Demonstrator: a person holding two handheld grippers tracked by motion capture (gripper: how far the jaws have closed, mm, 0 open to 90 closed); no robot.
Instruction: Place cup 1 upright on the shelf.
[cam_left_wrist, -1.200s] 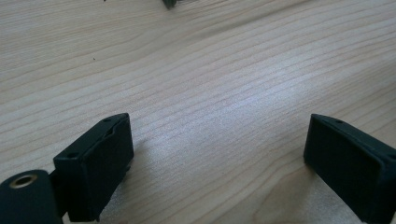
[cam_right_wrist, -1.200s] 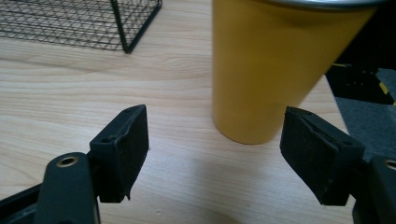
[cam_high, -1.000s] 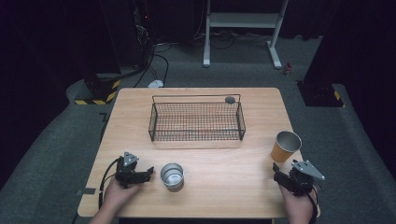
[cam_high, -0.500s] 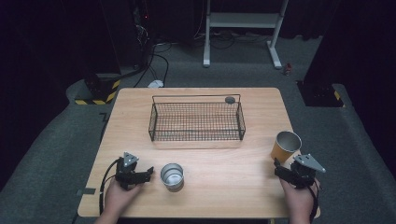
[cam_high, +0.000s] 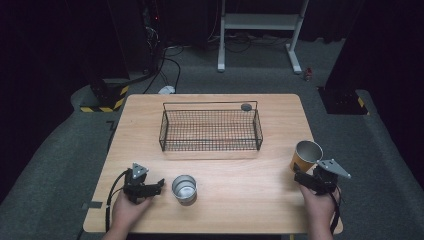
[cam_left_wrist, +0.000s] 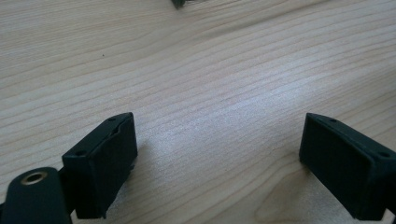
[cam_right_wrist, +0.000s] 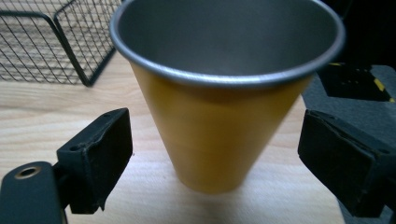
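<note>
Since the earlier frames the right gripper (cam_high: 306, 178) has drawn slightly nearer the orange cup (cam_high: 304, 155), and its jaws have just been opening. The high view counts two cups on one table (cam_high: 235, 200): the orange cup at the right edge, a silver cup (cam_high: 184, 188) near left, plus one wire basket (cam_high: 210, 129) toward the far side. The left gripper (cam_high: 156, 184) rests beside the silver cup. In the left gripper view, its jaws stand apart over bare wood. In the right gripper view, the orange cup (cam_right_wrist: 219, 126) stands upright between spread jaws, neither pad touching it.
</note>
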